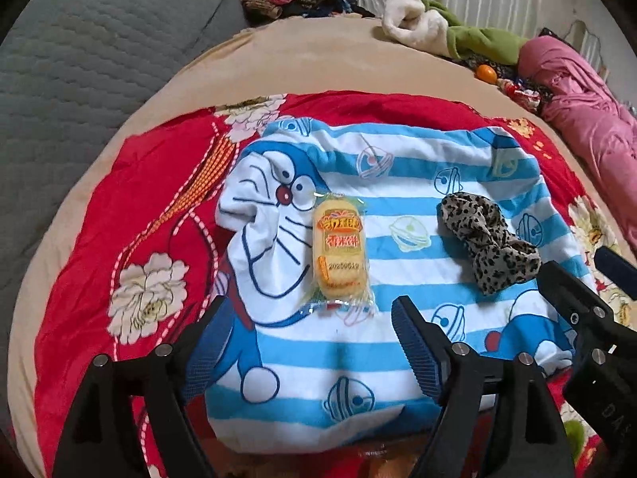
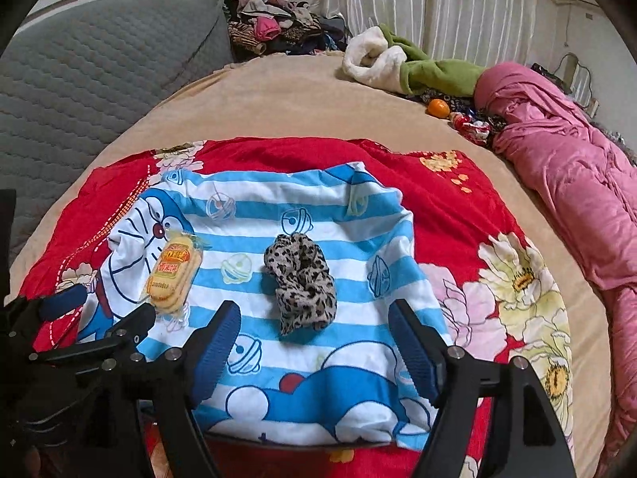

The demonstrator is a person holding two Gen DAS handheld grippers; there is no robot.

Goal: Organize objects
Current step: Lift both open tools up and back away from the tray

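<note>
Both of my tools hang over the bed (image 2: 278,95), pointing steeply down at a blue-striped cartoon cloth (image 1: 398,207) spread on a red floral quilt (image 1: 99,219).

Left tool (image 1: 306,342): released, jaws wide, nothing between the pads. A wrapped snack (image 1: 338,251) lies flat on the cloth just ahead of the jaws, apart from both fingers.

Right tool (image 2: 314,342): released, jaws wide, nothing gripped. A leopard-print scrunchie (image 2: 300,283) lies on the cloth just ahead of it, centred on the gap and touching neither pad.

Snack and scrunchie lie side by side on the cloth, snack to the left, with a clear gap between them.

Each tool shows at the edge of the other's view, so they are close together.

Far side of the bed: a green and white fleece (image 2: 402,63), a pink bundle (image 2: 557,151), an orange (image 2: 438,107). A grey quilted cushion (image 2: 91,75) stands at left.
</note>
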